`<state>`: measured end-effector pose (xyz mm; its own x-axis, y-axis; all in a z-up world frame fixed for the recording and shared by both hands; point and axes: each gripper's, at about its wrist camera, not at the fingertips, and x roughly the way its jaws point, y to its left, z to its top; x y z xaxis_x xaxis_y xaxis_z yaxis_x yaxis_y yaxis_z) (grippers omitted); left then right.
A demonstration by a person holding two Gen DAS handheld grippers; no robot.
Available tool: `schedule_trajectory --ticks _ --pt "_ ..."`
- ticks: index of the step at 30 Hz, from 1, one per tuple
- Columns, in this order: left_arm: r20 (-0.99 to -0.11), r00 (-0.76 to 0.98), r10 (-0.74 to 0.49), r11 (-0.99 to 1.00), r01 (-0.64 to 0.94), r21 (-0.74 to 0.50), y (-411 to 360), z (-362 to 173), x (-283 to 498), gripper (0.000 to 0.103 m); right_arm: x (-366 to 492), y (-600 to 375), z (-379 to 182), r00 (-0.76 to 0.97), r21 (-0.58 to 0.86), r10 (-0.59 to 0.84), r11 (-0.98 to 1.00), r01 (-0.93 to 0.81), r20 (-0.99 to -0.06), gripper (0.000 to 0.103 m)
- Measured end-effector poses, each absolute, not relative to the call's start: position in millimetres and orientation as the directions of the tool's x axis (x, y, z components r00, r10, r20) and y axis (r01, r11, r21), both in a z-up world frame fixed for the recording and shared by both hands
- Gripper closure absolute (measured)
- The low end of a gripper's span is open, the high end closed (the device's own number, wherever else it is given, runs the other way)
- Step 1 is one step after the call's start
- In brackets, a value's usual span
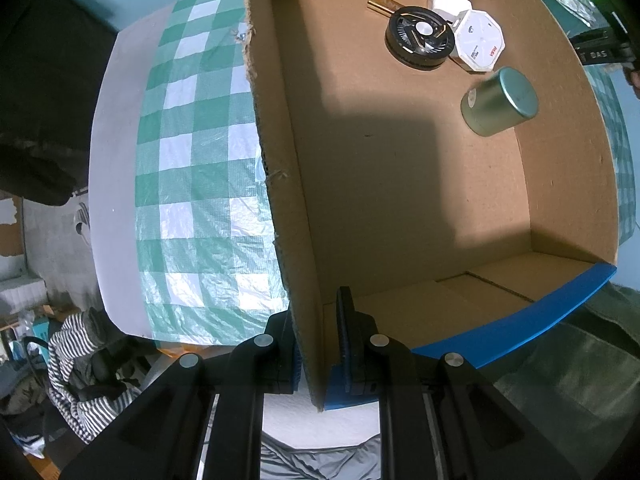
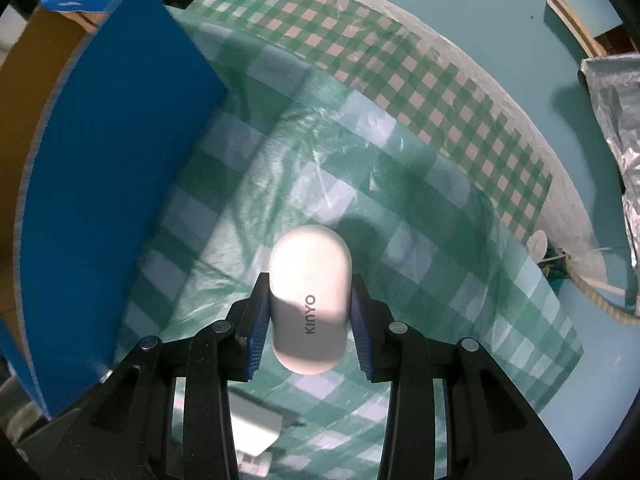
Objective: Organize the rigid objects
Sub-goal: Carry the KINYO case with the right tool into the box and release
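The right gripper (image 2: 307,316) clamps a white KINYO case (image 2: 309,300) at lower centre, above the checked cloth (image 2: 400,240); its smooth shell could slip. The left gripper (image 1: 316,344) pinches the cardboard box (image 1: 276,160) wall; only its view shows the green tin (image 1: 498,102) and black fan (image 1: 420,38) inside.

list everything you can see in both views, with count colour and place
cardboard box: 1, brown inside, blue outside, on the table
fan: 1, black, far end of box
hexagonal box: 1, white, beside fan
white block: 1, behind hexagonal box
gold bar: 1, far end of box
tin: 1, green, by box's right wall
tablecloth: 1, green-white check, under box
KINYO case: 1, white, held above cloth
left tongs: straddling box wall
right tongs: shut on case
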<state>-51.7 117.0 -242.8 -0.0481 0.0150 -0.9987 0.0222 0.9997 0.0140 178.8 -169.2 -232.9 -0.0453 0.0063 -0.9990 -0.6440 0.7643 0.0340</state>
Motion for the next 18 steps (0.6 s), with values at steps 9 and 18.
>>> schedule_trajectory --ticks 9,18 --pt "-0.999 -0.046 0.013 1.0 0.027 0.012 114 -240 -51 0.088 164 -156 -193 -0.034 0.059 0.048 0.752 -0.657 -0.998 0.067" --pt "-0.999 -0.04 0.016 0.999 0.043 0.015 111 -238 -51 0.088 156 -133 -150 -0.004 0.067 0.088 0.725 -0.685 -0.996 0.067"
